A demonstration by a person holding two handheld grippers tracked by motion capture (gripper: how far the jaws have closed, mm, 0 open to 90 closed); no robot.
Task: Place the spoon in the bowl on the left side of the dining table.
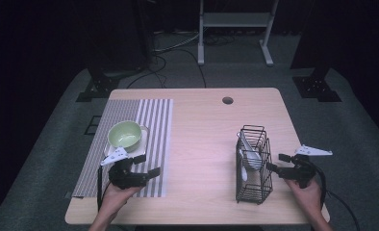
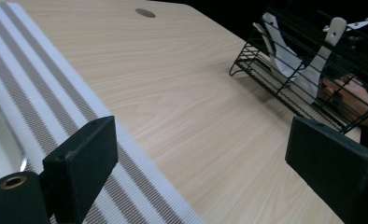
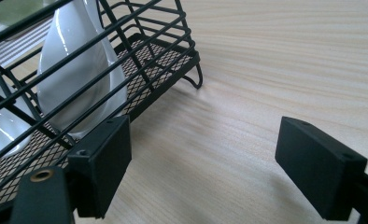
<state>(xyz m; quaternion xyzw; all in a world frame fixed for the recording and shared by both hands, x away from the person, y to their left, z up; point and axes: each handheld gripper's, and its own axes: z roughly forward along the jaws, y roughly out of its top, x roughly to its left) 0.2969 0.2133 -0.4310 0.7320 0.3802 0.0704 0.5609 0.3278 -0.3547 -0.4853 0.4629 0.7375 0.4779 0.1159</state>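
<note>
A pale wooden bench (image 1: 202, 144) stands on grey carpet in a dark room, with a white metal frame (image 1: 235, 29) and cables on the floor beyond it. A round cable hole (image 1: 227, 100) sits near the bench's far edge. A striped mat (image 1: 151, 125) covers the left part and carries a green bowl (image 1: 125, 133) on a small tray. A black wire basket (image 1: 253, 163) stands on the right, with white spoons (image 1: 250, 154) in it. The left claw (image 1: 146, 166) hovers over the mat's near end, jaws wide apart and empty. The right claw (image 1: 275, 162) sits just beside the basket, also wide open and holding nothing. The right gripper view shows the basket's mesh floor (image 3: 154, 60) and the spoon bowls up close; the left gripper view shows the basket from its other side, with the far hand (image 2: 348, 91) behind the wires.
</note>
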